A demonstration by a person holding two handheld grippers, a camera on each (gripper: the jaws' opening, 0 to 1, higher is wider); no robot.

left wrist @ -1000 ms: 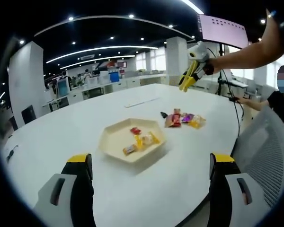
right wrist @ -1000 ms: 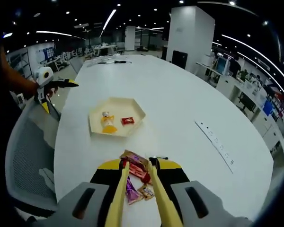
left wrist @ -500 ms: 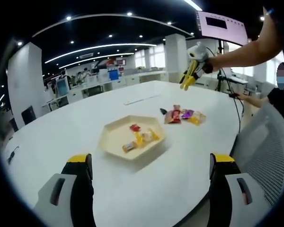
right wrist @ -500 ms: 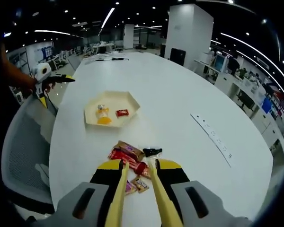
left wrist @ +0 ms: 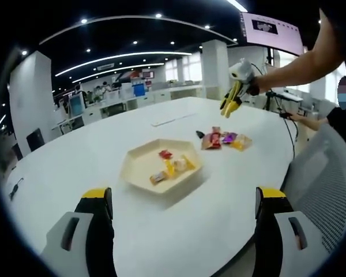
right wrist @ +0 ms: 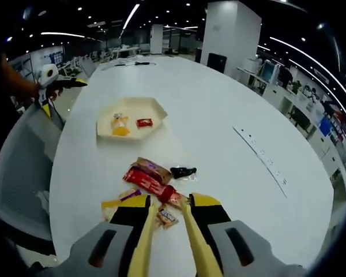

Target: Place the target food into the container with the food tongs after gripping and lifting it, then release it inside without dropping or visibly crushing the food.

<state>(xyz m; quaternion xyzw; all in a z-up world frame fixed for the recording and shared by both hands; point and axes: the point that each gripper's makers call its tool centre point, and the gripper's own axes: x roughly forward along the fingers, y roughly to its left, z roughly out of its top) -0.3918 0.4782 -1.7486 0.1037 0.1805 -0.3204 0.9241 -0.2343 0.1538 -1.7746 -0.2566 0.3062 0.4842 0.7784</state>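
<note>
- Snack packets (right wrist: 151, 183) lie in a loose pile on the white table (right wrist: 219, 133), just ahead of the right gripper (right wrist: 168, 214); the most legible is a long red wrapper (right wrist: 149, 181) lying slantwise, with a brown one (right wrist: 151, 169) beside it and a yellow and purple one at the pile's near edge.
- A small black item (right wrist: 183, 172) sits just beside the pile; what it is cannot be made out.
- The cream hexagonal tray (right wrist: 105, 120) stands well apart from the pile, farther along the table, and already holds a red packet (right wrist: 144, 122) and some yellow pieces (right wrist: 120, 124).
- The yellow food tongs (right wrist: 163, 242) rise between the right gripper's jaws, which clamp them; the two blades stand a little apart, their tips over the near packets, and whether they touch any wrapper is hidden.
- In the left gripper view the same pile (left wrist: 225, 139) lies beyond the tray (left wrist: 139, 170); the right gripper (left wrist: 233, 98) hangs in the air above it on an outstretched bare forearm (left wrist: 300, 62), tongs pointing down.
- The left gripper (left wrist: 183, 206) is held low at the table's near edge, jaws spread wide and holding nothing.
- A grey mesh chair (left wrist: 328, 184) is cut off at the edge.
</note>
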